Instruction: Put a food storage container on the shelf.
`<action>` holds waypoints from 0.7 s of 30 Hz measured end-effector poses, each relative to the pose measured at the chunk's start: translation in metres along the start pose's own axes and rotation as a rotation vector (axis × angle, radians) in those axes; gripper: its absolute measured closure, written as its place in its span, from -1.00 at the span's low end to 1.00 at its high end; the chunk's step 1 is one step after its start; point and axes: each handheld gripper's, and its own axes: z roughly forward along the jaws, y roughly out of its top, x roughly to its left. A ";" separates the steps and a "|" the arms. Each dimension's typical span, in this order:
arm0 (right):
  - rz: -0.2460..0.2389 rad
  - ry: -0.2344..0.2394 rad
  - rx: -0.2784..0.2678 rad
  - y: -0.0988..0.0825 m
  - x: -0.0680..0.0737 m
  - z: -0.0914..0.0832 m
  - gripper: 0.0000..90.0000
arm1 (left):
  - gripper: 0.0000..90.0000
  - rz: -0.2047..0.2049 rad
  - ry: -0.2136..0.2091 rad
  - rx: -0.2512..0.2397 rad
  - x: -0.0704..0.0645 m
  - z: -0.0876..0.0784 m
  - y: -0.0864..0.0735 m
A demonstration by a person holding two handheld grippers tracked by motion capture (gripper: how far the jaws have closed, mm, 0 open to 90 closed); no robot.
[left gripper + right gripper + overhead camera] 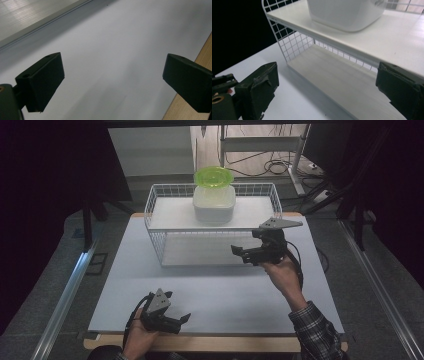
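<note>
A: Any brand, label or writing to read here?

B: None that can be made out. The white container (214,204) has a dark smudge near its upper edge in your right gripper view, too blurred to read, and the green bowl (213,176) upside down on top of it looks plain.

A: Where does that container sit from my right hand-held gripper?

B: Your right hand-held gripper (239,253) is in front of the white wire rack (159,236), by its right end, jaws pointing left along the rack's front. The container stands on the rack's upper shelf (172,215), above and beyond the jaws, apart from them. In the right gripper view your right hand-held gripper (325,86) looks under that upper shelf (387,37) at the lower shelf (342,77), with the container (344,12) overhead and farther in.

A: And how do the jaws stand?

B: Spread wide, with nothing between them; the lower shelf shows through the gap.

A: My left one?

B: Your left hand-held gripper (182,320) is low over the near edge of the counter (225,295), well apart from the rack and container, which lie far ahead and to its right. In the left gripper view your left hand-held gripper (113,72) also has its jaws wide apart and empty, over the pale counter surface (120,45), with the wooden edge (202,52) at one side.
</note>
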 end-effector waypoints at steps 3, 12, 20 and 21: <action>0.004 0.009 0.006 -0.008 0.001 0.000 -0.90 | -0.93 -0.002 0.000 -0.001 0.000 0.000 0.000; 0.012 0.007 0.029 -0.035 -0.001 0.003 -0.93 | -0.93 -0.003 -0.001 -0.001 0.000 0.000 0.000; 0.006 0.006 0.040 -0.053 0.002 0.000 -0.96 | -0.93 -0.004 -0.003 -0.001 0.000 0.000 0.000; 0.004 0.008 0.045 -0.056 0.003 0.000 -0.97 | -0.93 -0.004 -0.003 -0.001 0.000 0.000 0.000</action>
